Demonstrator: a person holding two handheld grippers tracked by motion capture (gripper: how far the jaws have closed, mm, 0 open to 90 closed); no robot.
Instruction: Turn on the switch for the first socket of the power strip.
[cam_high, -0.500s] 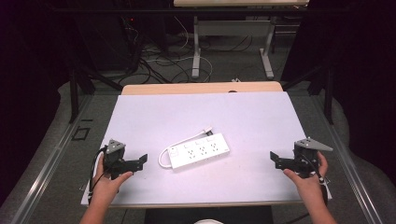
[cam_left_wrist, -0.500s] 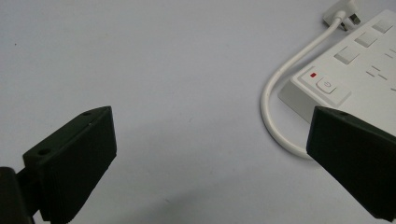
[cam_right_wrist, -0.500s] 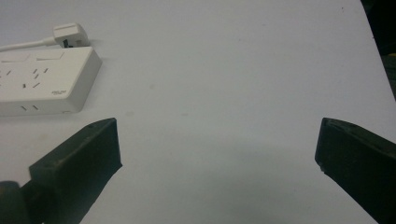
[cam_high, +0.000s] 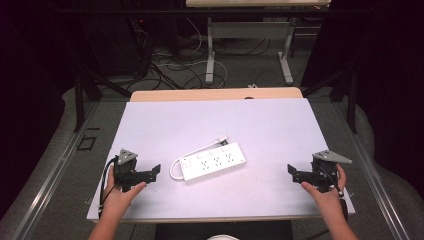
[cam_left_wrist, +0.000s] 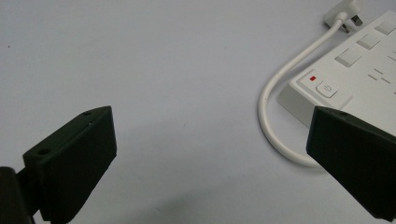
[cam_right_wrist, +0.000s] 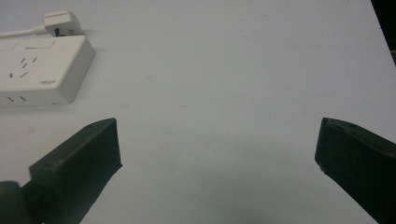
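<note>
Between both wide-jawed grippers — power strip (cam_high: 212, 162).

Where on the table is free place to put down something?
The far half of the table, behind the power strip, is bare. So are the stretches between the strip and the left gripper, and between it and the right gripper. Nowhere is crowded.

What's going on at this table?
A person sits at a white table holding a two-jaw tool in each hand. A white power strip lies in the middle, its short cable looped round to its plug. The left tool and the right tool rest on either side of it, both open, holding nothing.
</note>
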